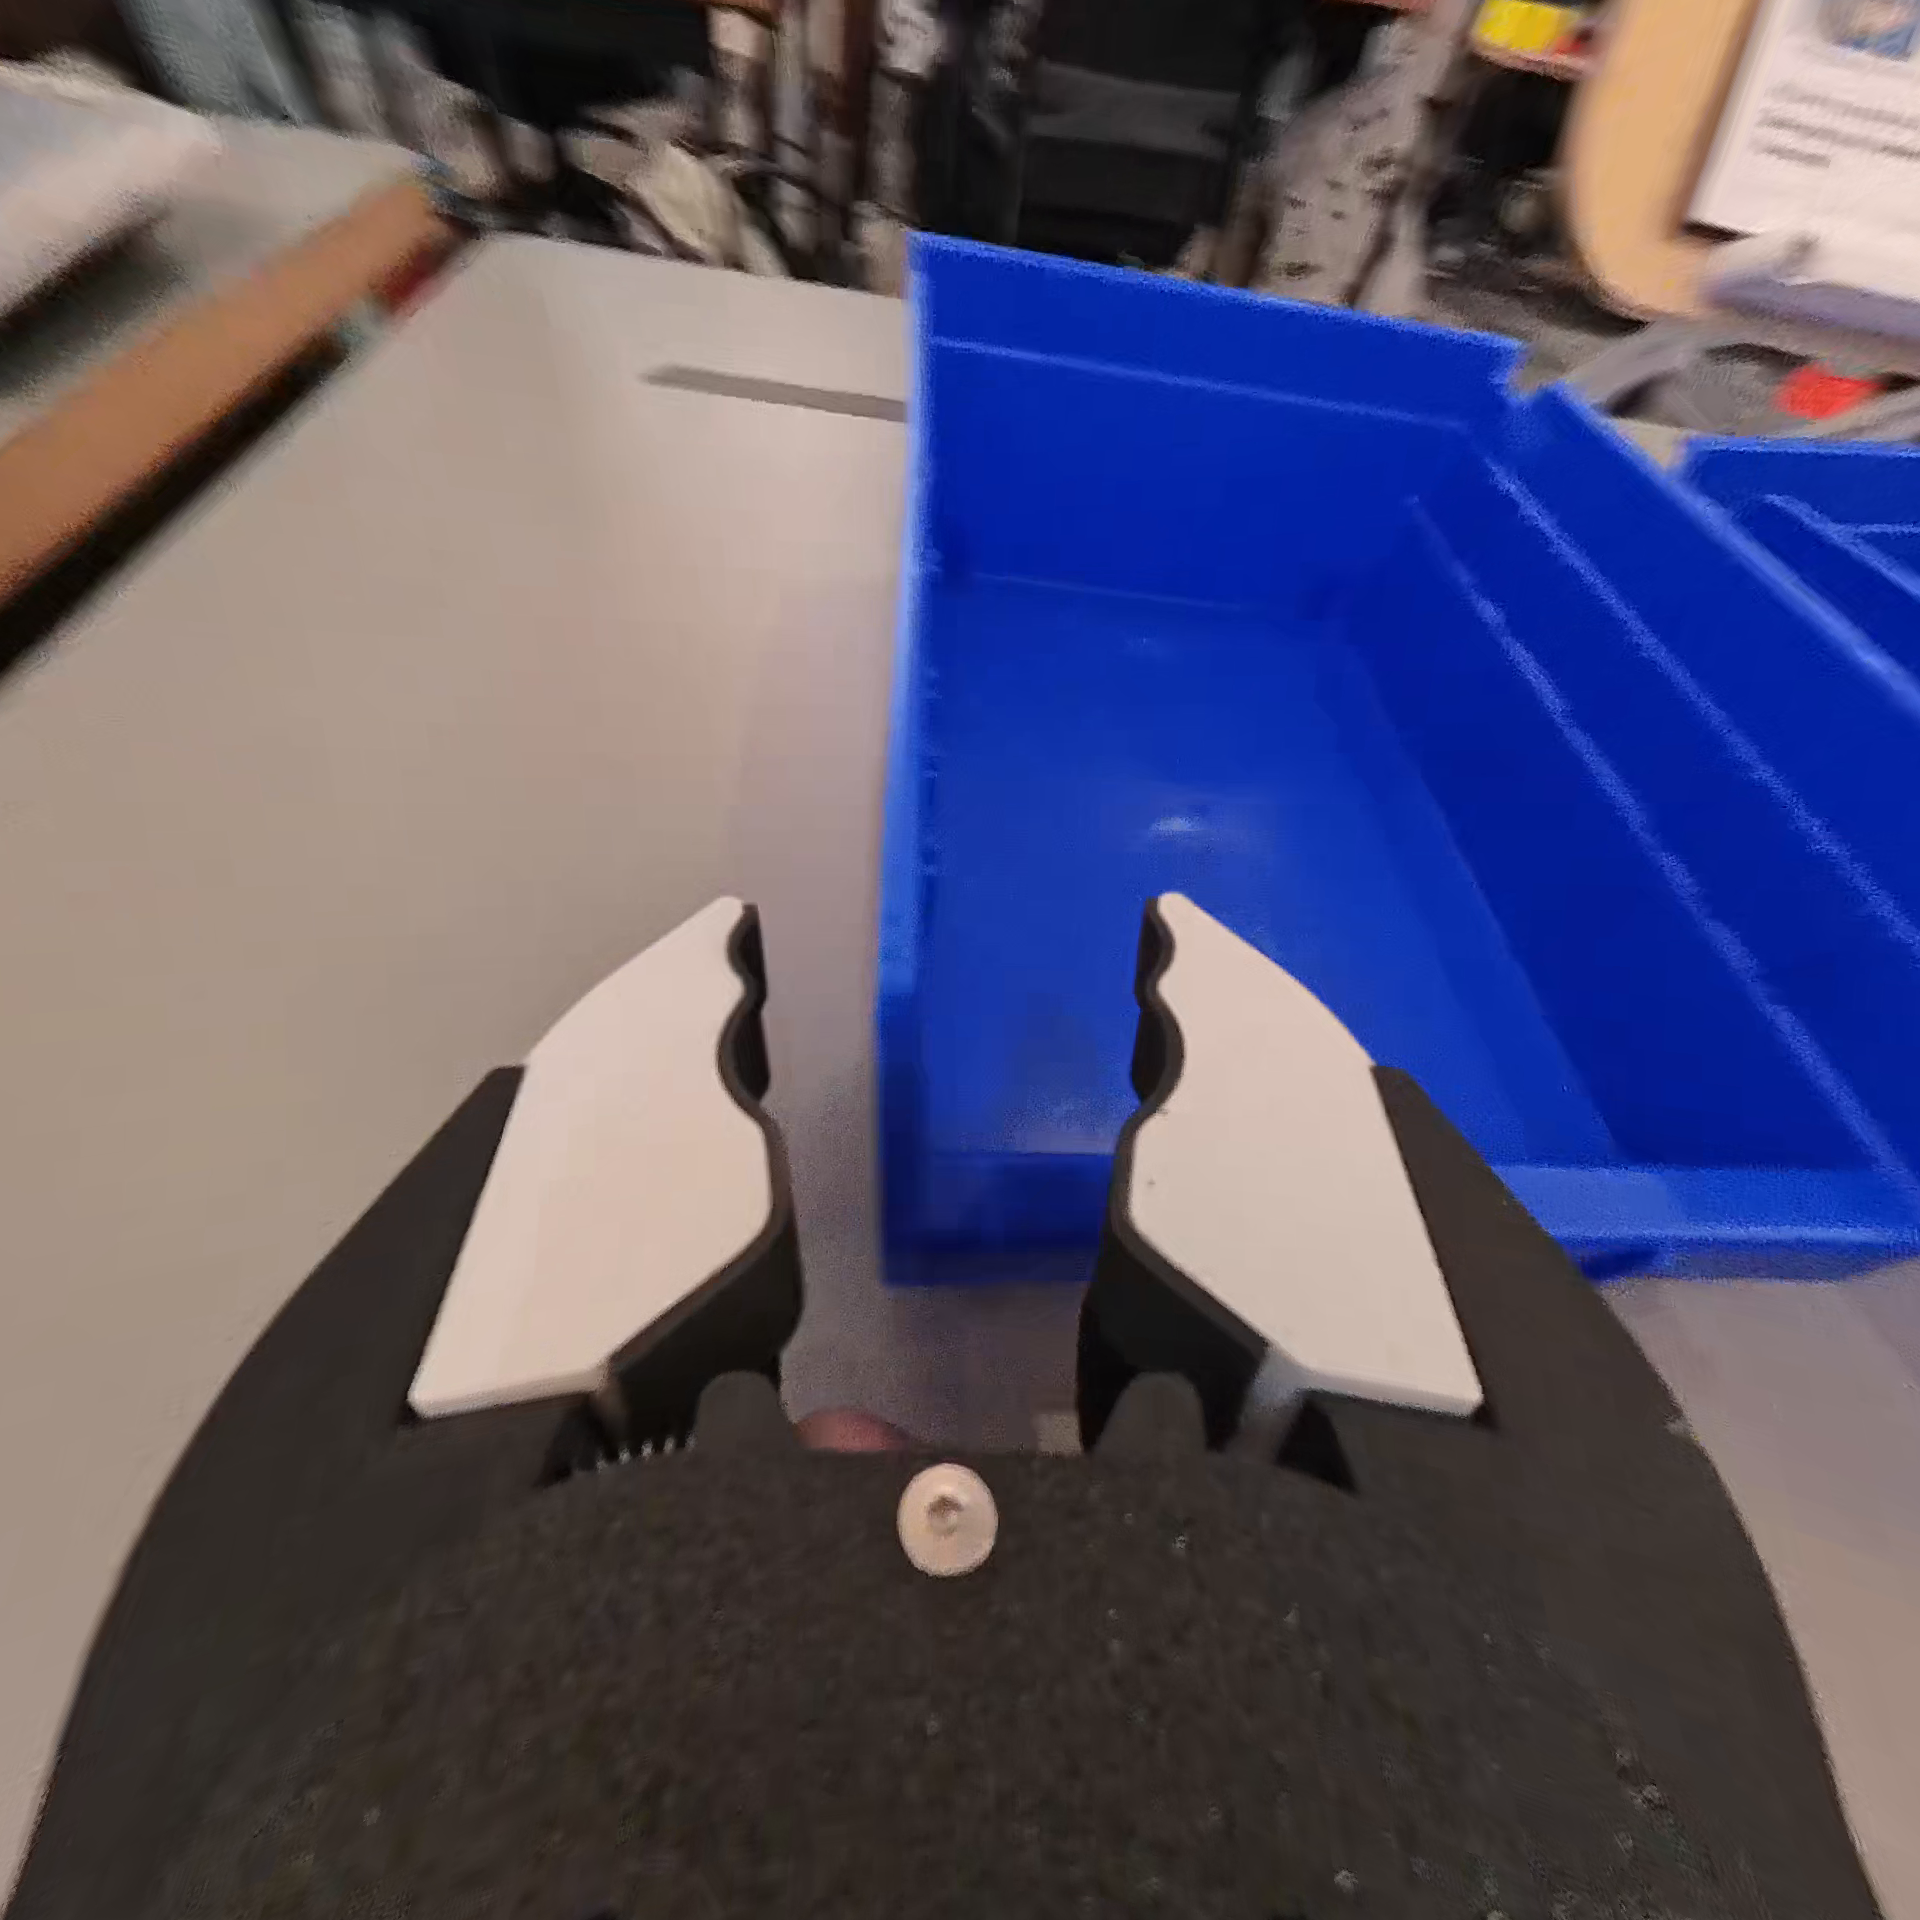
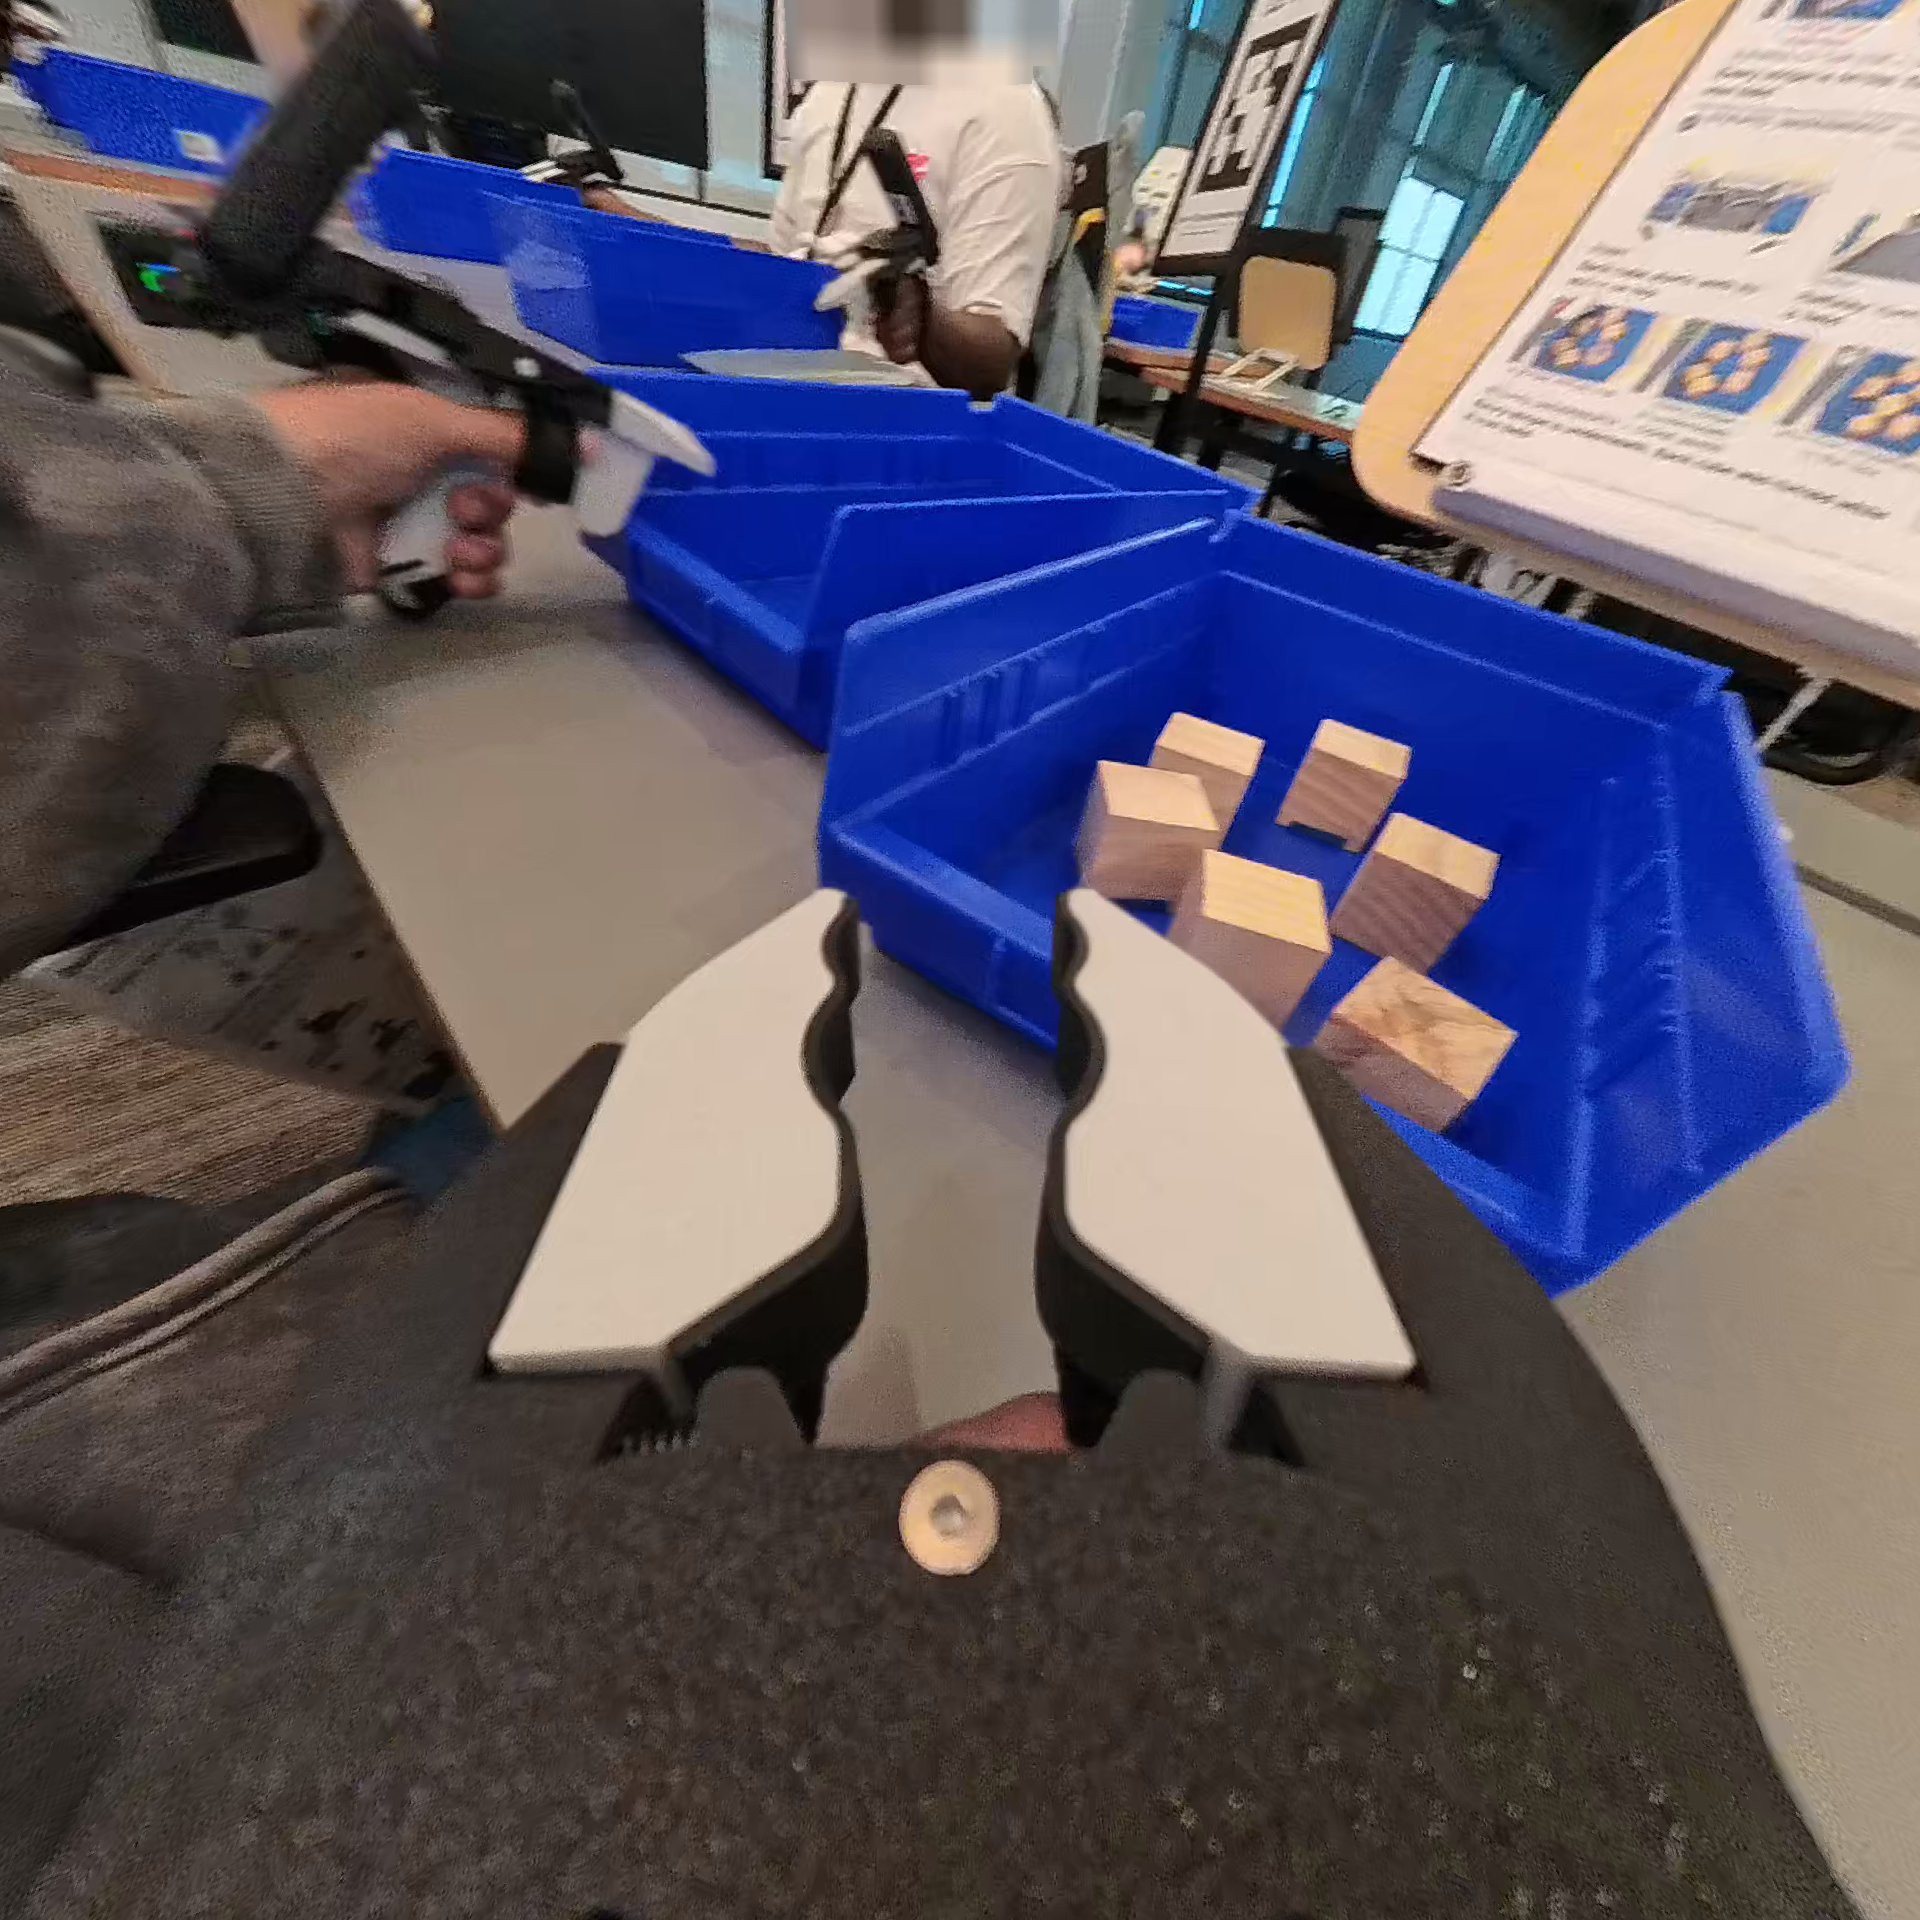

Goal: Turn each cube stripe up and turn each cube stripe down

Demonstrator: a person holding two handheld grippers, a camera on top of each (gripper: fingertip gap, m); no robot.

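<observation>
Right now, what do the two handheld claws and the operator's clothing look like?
Both the left claw and right claw match: textured black bodies, pale grey finger plates with wavy black inner pads, and a silver screw at centre. The operator wears a grey sleeve.

The storage bin (image 2: 1714, 1039) is saturated blue, and the six wooden cubes (image 2: 1257, 925) inside it are pale tan with fine brown grain lines; the cube nearest the bin's front wall shows a darker swirl. Left of that bin, a second bin (image 1: 1455, 727) is the same blue. Both stand on a plain light grey table (image 1: 416, 831). Each gripper's fingers (image 2: 707, 1143) are light grey with black inner pads.
</observation>
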